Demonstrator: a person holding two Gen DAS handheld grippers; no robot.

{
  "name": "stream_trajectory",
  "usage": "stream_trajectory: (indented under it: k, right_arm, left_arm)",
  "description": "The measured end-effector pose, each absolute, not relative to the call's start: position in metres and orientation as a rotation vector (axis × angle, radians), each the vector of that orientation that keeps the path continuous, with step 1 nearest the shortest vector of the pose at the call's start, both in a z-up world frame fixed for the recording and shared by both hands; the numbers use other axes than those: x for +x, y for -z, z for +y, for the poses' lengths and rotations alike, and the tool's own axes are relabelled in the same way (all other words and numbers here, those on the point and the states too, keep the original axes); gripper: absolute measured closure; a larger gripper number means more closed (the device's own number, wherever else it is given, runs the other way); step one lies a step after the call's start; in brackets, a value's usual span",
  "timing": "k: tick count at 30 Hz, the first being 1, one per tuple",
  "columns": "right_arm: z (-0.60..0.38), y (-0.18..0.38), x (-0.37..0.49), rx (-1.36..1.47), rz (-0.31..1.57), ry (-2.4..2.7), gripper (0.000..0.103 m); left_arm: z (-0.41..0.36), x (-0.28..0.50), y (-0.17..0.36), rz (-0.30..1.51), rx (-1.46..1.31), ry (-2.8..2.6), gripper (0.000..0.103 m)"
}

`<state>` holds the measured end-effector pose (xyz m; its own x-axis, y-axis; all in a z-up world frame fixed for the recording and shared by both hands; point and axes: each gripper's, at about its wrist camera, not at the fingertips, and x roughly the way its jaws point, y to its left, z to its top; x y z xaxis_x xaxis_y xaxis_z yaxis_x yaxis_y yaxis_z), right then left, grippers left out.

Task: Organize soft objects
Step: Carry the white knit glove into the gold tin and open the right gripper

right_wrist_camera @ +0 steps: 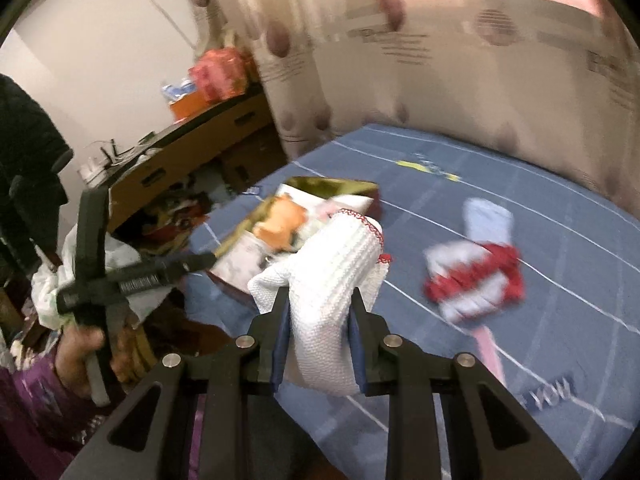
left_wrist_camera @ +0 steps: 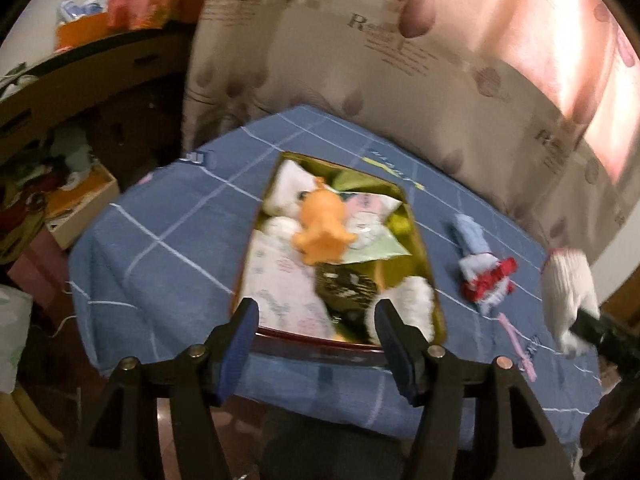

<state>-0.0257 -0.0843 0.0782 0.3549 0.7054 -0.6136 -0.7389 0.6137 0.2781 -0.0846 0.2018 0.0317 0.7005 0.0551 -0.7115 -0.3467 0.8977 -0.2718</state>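
left hand-held gripper point(left_wrist_camera: 316, 320): jaws spread, nothing between them, above near rim of gold box point(left_wrist_camera: 420, 220) | box: on blue checked tabletop point(left_wrist_camera: 160, 248), holds orange plush toy point(left_wrist_camera: 322, 226) on folded cloths | right hand-held gripper point(right_wrist_camera: 320, 312): clenched on white knit glove point(right_wrist_camera: 332, 280), lifted clear | red-and-blue glove point(right_wrist_camera: 476, 276): lies on tabletop, right of box

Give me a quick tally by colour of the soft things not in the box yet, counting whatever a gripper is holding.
White: 1, the knit glove clamped in the right gripper.
Light blue: 1, the rolled cloth on the blue tablecloth.
Red and white: 1, the blurred bundle beside the cloth.
Total: 3. The left gripper is open and holds nothing.
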Motion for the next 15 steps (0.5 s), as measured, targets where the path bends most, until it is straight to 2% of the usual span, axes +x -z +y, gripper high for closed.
stream_trajectory:
  k: [7,15]
  right_arm:
    - [-0.001,-0.074,0.015,-0.002,0.834,-1.023,0.078]
    - [0.053,-0.036,0.049,0.012,0.932,-0.972,0.078]
  left_arm:
    - [0.204,-0.083,-0.029,0.768,-0.371,-0.248,0.041]
    - [0.203,-0.077,-0.023,0.799,-0.331,-0.263,0.041]
